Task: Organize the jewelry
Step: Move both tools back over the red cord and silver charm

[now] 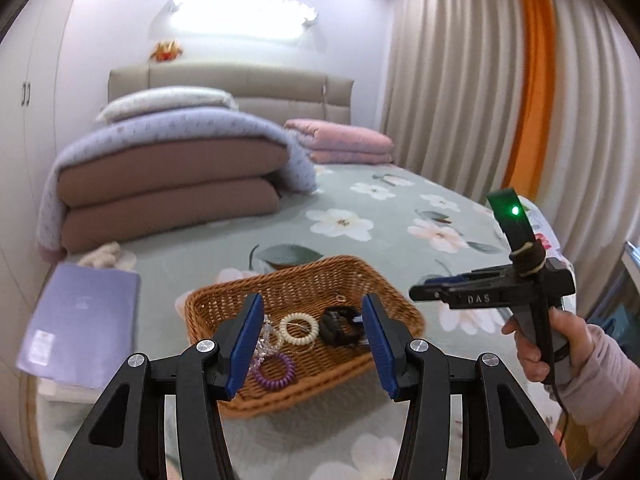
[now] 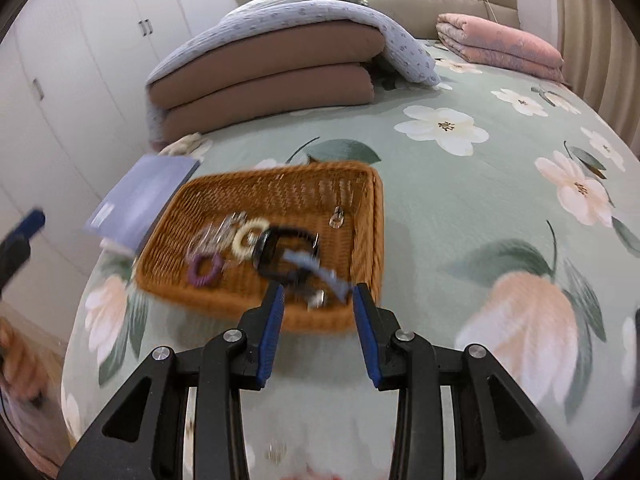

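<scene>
A brown wicker basket (image 1: 224, 300) (image 2: 240, 192) sits on the flowered bed. In it lie a cream coil hair tie (image 1: 299, 329) (image 2: 248, 236), a purple coil hair tie (image 1: 274, 372) (image 2: 205, 269), a black band (image 1: 340, 326) (image 2: 286, 254), clear beaded jewelry (image 1: 267, 338) (image 2: 218, 232), a small clear ring (image 2: 337, 216) and a blue-grey strap (image 2: 316, 266). My left gripper (image 1: 312, 344) is open and empty, above the basket's near side. My right gripper (image 2: 318, 328) (image 1: 424, 290) is open and empty, just before the basket's near rim; in the left wrist view it hovers right of the basket.
A lavender box (image 1: 80, 316) (image 2: 140, 200) lies left of the basket. Folded brown and lilac quilts (image 1: 168, 184) (image 2: 264, 68) and a pink folded blanket (image 1: 344, 144) (image 2: 500, 44) lie at the bed's head. Curtains (image 1: 500, 80) hang on the right, wardrobe doors (image 2: 80, 60) on the left.
</scene>
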Demonstrator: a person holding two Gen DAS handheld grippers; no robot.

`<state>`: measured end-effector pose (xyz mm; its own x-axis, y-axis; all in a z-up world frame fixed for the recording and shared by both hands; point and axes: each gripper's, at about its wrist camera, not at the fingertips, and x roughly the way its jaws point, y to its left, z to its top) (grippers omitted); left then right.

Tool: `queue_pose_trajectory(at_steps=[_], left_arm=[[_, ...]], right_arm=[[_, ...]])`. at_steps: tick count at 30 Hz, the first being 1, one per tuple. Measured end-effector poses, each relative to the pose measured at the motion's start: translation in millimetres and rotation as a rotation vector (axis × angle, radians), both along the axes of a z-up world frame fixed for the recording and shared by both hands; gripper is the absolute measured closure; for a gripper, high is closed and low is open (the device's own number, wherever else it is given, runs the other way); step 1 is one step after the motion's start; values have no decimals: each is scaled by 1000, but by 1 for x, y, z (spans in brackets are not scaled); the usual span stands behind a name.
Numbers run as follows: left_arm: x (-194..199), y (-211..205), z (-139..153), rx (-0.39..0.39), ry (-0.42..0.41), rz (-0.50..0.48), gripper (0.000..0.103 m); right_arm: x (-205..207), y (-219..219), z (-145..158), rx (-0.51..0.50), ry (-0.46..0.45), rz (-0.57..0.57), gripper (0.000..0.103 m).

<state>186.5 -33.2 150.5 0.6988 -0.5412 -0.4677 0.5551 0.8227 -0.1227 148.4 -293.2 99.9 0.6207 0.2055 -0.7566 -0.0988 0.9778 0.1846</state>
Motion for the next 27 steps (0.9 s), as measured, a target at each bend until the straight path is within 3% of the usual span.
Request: queue_pose_trajectory(at_steps=[7, 13, 22, 27], left_arm=[[-51, 7, 9, 13, -35, -38, 49], [-73, 1, -16, 62, 9, -52, 49], [-73, -15, -76, -30, 199, -54, 49], [-66, -36, -113, -18, 299, -62, 49]], right_arm=[[-68, 15, -17, -34, 18, 182, 64], [-113, 24, -45, -112, -16, 296, 64], [-116, 4, -91, 3, 34, 303, 64], [-128, 19, -100, -98, 13, 360, 64]])
